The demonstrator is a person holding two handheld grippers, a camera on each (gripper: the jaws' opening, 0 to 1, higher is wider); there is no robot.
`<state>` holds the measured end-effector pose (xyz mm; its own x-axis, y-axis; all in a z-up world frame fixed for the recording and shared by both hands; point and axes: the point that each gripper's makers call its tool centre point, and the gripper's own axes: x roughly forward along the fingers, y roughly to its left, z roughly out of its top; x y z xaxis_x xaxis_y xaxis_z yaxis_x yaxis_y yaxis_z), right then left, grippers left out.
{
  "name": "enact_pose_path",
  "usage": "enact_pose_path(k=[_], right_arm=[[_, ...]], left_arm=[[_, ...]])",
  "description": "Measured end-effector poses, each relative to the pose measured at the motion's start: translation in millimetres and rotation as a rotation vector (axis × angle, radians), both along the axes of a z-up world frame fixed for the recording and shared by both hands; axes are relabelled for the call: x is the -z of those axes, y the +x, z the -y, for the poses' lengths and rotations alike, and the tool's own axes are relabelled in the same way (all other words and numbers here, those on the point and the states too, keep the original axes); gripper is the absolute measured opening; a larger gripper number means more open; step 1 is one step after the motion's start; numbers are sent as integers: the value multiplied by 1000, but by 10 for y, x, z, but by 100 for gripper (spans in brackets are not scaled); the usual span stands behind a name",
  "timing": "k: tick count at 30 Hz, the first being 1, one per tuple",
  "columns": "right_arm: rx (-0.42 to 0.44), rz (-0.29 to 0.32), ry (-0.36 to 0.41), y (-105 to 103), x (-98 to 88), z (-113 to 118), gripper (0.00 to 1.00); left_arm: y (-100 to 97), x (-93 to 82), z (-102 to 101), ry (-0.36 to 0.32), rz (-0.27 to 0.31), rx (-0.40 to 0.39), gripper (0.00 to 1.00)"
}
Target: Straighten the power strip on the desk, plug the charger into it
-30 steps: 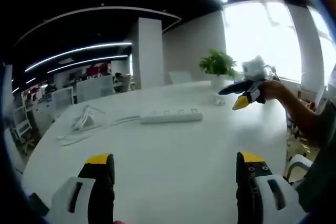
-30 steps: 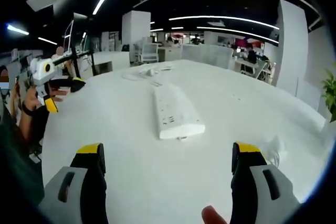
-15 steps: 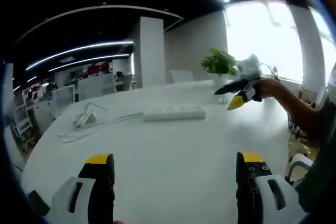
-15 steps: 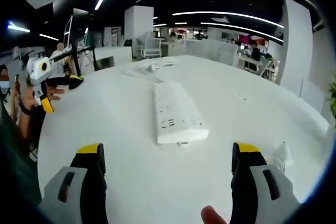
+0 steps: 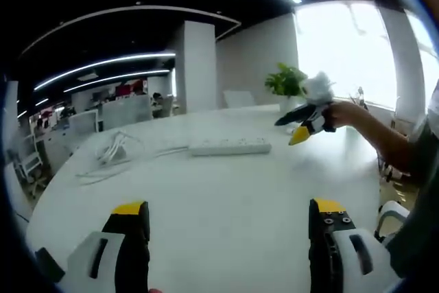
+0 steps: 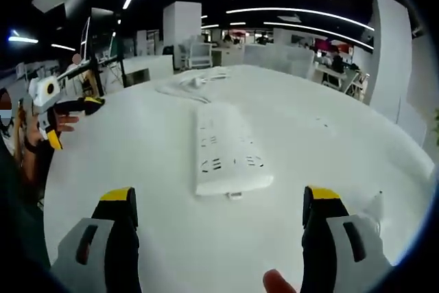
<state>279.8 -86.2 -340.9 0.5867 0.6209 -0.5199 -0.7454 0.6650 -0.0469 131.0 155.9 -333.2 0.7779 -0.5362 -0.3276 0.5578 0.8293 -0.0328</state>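
Desk: white desk [image 6: 329, 149], office behind.
Change: right gripper [image 6: 217, 228], jaws apart, now nearer power strip [image 6: 225, 157].
Left gripper [image 5: 228, 237]: jaws apart, empty.

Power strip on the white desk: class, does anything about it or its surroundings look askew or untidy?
The power strip lies loose in the middle of the desk, nothing plugged into the sockets that show. Beyond its far end, its white cable sprawls in untidy loops. Both grippers are open above the desk.

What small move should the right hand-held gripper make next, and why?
Probably ease forward and down onto the near end of the power strip. The right hand-held gripper is open and holds nothing, and the strip lies just ahead between its jaws, untouched.
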Motion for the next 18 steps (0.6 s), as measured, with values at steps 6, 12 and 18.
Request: enact_pose_path(k=[6, 12, 18], right_arm=[[-5, -13, -23, 96, 58, -42, 100], [-15, -30, -26, 134, 94, -87, 100], [-28, -41, -47, 191, 95, -123, 100]], left_arm=[[8, 14, -14, -4, -2, -2, 99], [10, 24, -33, -6, -3, -5, 99], [11, 32, -51, -2, -5, -9, 99]])
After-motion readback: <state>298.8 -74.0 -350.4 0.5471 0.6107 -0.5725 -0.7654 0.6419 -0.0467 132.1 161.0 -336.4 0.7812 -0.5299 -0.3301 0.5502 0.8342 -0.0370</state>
